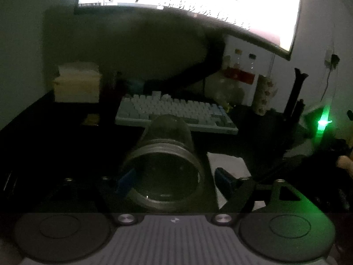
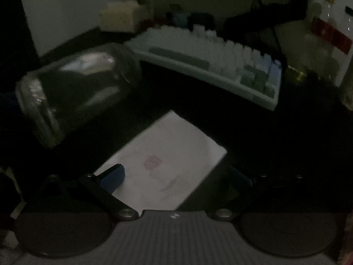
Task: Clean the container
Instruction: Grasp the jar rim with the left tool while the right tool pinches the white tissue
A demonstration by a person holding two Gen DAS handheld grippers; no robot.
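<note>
Glass jar (image 1: pixel 164 167) was held tipped above dark desk (image 1: pixel 55 137), mouth gripped in left gripper (image 1: pixel 174 182). Right gripper (image 2: pixel 176 176) was spread empty over white wipe (image 2: pixel 163 161); wipe best pinched mid-edge, squarely.

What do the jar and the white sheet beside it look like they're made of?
Jar: likely clear glass, glossy; dark desk shows through, bright reflections on its side, threaded neck. White sheet: looks like matte paper or tissue, flat, faint reddish print; too dim to settle.
</note>
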